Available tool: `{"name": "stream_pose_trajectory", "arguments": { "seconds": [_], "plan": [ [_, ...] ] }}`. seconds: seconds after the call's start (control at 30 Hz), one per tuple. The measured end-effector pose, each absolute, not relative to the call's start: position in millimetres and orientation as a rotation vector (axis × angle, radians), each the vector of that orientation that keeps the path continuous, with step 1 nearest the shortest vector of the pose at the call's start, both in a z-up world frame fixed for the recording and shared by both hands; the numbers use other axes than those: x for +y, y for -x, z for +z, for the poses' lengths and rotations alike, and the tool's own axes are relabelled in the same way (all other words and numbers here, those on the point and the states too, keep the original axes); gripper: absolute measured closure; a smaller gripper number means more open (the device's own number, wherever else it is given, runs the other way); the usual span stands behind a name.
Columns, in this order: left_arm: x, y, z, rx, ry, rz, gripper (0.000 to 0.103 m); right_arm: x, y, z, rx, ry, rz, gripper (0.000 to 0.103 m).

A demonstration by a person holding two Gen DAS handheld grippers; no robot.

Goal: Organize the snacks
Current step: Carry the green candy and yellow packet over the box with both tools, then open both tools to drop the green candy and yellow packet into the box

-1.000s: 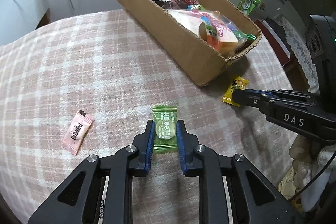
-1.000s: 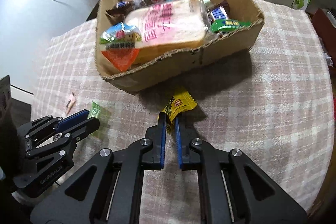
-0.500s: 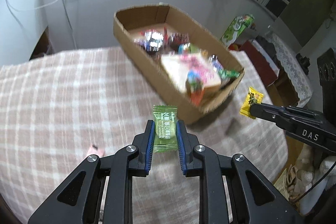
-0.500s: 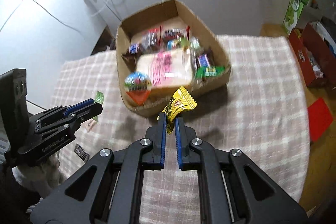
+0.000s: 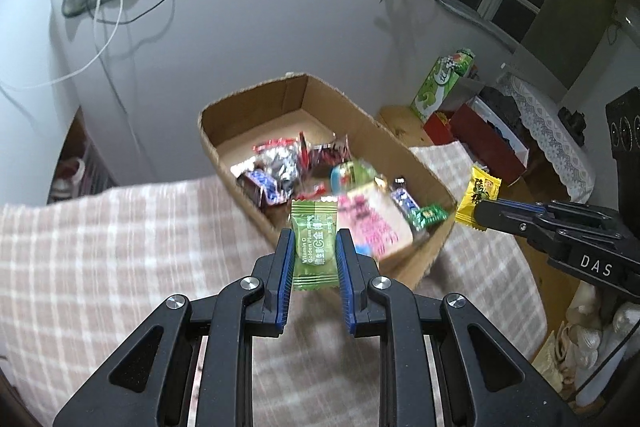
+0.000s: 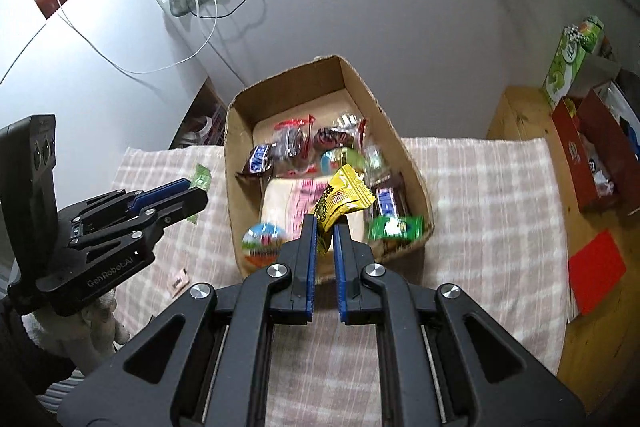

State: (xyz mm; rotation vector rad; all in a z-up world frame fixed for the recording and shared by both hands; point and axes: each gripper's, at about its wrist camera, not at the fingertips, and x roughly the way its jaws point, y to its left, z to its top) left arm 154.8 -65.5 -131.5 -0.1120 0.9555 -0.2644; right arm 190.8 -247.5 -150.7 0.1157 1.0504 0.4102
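Above the cardboard box (image 6: 404,151), each gripper's fingers pinch a candy: left green (image 5: 313,245), right yellow (image 6: 340,199).

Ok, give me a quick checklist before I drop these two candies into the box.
1. Left tongs clamped on green candy: ok.
2. Right tongs clamped on yellow candy: ok.
3. Yellow candy above the cardboard box: looks so from the right wrist view, cannot tell for sure.
4. Green candy past the box's near wall: cannot tell.
5. Free space in the box: ok, far end bare.
6. Pink candy left on the tablecloth: not ok.
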Motion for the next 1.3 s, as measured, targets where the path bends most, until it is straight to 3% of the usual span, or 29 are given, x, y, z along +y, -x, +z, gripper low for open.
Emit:
{"name": "stream_pose_trajectory", "arguments": {
  "seconds": [1.2,1.27,1.3],
  "plan": [
    [-87.9,-219.9,-139.6,0.967,0.064,-0.266,0.082,-230.1,-257.2,-173.4,1.128,-0.096,0.416,0.094],
    [-87.9,-220.3,-139.7,0.965,0.063,-0.265,0.079,-230.7,-257.7,-174.4,1.131,-0.094,0.409,0.091],
    [-87.9,-220.2,-139.6,0.965,0.060,-0.264,0.077,-231.4,-257.9,-174.5,1.131,-0.094,0.406,0.083]
  ]
}}
